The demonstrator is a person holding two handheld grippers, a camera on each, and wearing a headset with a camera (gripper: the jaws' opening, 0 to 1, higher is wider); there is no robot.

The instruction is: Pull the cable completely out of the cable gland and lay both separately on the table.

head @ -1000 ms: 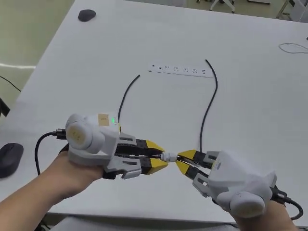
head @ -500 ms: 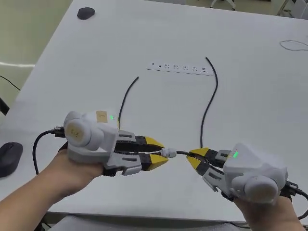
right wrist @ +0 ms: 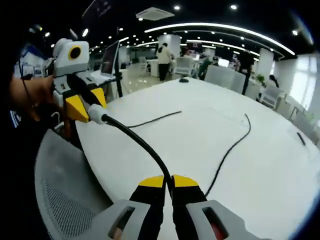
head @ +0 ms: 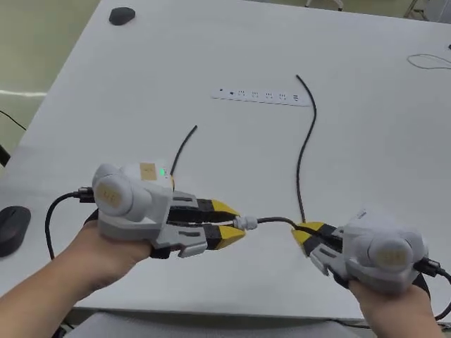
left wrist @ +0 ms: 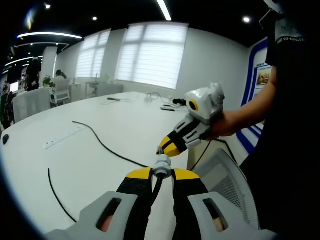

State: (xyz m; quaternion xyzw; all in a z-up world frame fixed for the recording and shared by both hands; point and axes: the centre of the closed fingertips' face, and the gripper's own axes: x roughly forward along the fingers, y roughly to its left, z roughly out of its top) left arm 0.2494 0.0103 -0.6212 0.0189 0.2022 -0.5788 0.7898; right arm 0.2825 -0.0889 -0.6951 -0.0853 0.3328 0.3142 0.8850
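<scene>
Left gripper [head: 237,224] was clamped on the white cable gland [head: 248,224], jaws closed to the width of its body. Right gripper [head: 303,236] was pinched tight on the black cable [head: 276,221] a little way off, both held above the table [head: 366,141]. A short arc of cable bridged the 2 tools. The cable looked light and bendy, likely to flop once free; the gland looked small, hard, perhaps slick. Best hold, I'd judge, was close to the gland, where the cable can't buckle.

Bright, even overhead lighting, soft shadows; gripper views bend at edges.
</scene>
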